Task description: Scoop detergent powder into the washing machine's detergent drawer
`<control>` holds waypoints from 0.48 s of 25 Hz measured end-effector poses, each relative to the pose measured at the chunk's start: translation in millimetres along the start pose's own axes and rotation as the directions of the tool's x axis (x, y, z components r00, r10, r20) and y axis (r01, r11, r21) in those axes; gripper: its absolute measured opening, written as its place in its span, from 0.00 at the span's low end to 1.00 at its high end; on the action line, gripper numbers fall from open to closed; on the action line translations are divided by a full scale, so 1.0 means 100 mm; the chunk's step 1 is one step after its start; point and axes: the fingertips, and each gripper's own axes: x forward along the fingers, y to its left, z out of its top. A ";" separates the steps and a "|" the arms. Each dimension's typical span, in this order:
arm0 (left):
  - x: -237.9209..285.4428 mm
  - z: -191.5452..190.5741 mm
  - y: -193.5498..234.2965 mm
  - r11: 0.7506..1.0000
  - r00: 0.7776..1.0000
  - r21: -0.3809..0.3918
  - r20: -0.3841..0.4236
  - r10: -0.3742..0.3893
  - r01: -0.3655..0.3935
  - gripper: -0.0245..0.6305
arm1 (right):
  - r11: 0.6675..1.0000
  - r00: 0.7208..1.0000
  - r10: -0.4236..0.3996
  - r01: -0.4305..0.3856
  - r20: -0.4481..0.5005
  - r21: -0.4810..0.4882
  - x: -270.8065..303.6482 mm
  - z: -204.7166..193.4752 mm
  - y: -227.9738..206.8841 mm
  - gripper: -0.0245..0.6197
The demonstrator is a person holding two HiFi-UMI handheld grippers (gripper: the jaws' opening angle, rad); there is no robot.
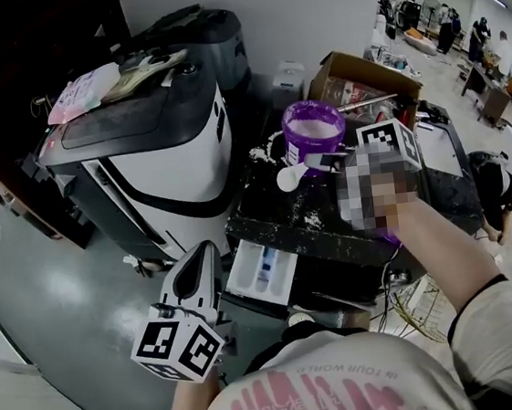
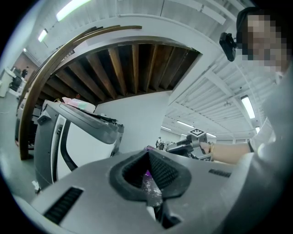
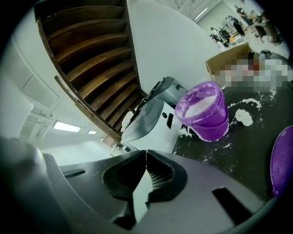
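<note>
Pinching the scoop (image 1: 291, 176) by its handle between its fingers just beside the tub (image 1: 303, 154), the right gripper (image 1: 332, 159) could let it tilt and shed powder (image 1: 316, 130) onto the already dusted counter (image 1: 261, 206), short of the pulled-out drawer (image 1: 247, 283) below, where the left gripper (image 1: 199, 255) hangs, fingers pressed together.

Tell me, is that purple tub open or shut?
Open: the purple tub has no lid on, and white powder shows inside.
</note>
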 end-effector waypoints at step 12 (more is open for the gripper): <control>0.04 -0.10 -0.12 0.999 0.999 -0.017 0.025 0.046 -0.046 0.04 | 0.997 0.991 0.083 -0.083 -0.108 0.013 0.01 -0.40 0.04 0.04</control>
